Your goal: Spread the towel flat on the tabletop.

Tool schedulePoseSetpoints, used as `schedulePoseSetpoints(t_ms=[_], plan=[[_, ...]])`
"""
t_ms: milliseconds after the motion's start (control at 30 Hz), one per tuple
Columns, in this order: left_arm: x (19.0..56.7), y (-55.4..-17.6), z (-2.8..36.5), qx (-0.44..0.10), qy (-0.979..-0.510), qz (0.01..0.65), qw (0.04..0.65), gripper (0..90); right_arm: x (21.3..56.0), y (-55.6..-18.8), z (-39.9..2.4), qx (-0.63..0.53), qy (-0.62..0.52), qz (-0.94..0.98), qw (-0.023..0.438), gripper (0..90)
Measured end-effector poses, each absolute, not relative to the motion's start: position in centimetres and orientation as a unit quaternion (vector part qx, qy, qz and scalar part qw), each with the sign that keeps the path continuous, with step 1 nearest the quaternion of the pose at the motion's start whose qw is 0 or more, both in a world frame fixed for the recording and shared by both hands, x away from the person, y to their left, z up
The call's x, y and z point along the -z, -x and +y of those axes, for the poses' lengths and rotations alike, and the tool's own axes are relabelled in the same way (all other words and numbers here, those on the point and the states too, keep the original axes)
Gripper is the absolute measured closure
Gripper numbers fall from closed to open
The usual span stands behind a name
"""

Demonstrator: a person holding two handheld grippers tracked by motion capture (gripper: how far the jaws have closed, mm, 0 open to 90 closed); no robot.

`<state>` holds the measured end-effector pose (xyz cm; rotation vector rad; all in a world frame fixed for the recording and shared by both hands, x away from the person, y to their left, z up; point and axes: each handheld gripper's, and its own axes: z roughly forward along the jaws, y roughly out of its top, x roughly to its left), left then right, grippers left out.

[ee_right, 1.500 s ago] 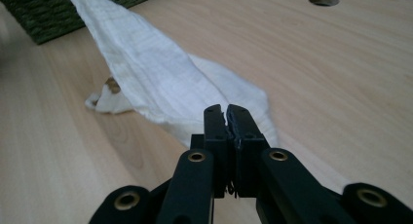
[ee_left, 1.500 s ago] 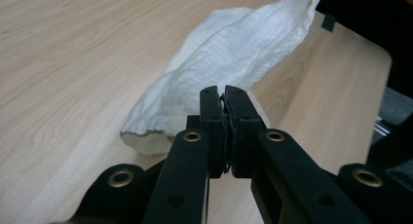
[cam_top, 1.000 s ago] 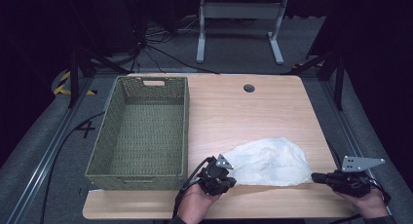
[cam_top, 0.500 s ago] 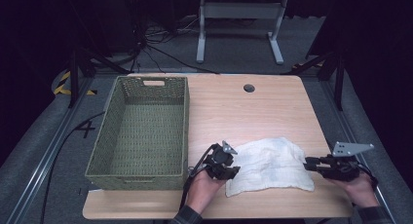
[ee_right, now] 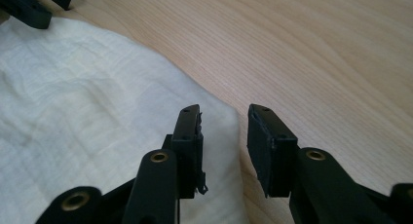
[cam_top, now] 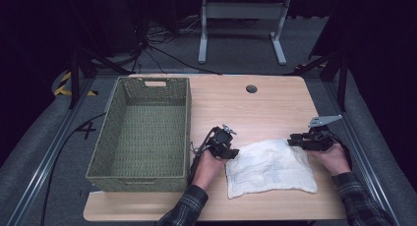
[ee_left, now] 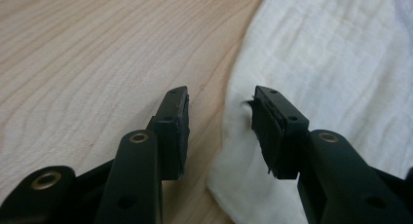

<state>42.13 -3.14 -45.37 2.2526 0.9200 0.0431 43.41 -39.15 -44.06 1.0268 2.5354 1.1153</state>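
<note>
A: White cloth (cam_top: 269,167), one piece, is lying folded flat on the near right part of the wooden table (cam_top: 275,103), close to the front edge. Judging by its squared outline, it is being laid out so that it can be folded again or moved.

B: Grippers?

A: Two. The left gripper (cam_top: 230,152) is sitting at the cloth's far left corner and the right gripper (cam_top: 294,141) at its far right corner. Both have just been opening; each pair of jaws is standing apart with the cloth edge between them, not pinched. In the left gripper view the cloth (ee_left: 331,63) is passing under the right-hand jaw.

B: Anything else?

A: One green woven basket (cam_top: 142,132) is standing just left of the left hand, likely waiting as the cloth's destination.
</note>
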Motion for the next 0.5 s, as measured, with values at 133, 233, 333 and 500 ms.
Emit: schedulePoseSetpoints(t_ms=[133, 233, 333, 500], plan=[[45.4, -41.9, -3.5, -0.011, -0.877, 0.335, 0.343, 71.0, 44.7, -43.8, -38.9, -0.367, -0.347, 0.859, 0.077, 74.3], [45.4, -41.8, -3.8, -0.010, -0.884, 0.325, 0.337, 86.8, 45.0, -43.6, -38.8, -0.363, -0.338, 0.865, 0.071, 86.7], [45.1, -41.8, -3.8, -0.012, -0.883, 0.324, 0.340, 88.4, 44.7, -43.5, -38.9, -0.369, -0.335, 0.863, 0.079, 88.6], [43.5, -42.1, -3.5, -0.042, -0.874, 0.326, 0.359, 88.9, 43.5, -43.3, -39.4, -0.389, -0.332, 0.853, 0.102, 89.0]])
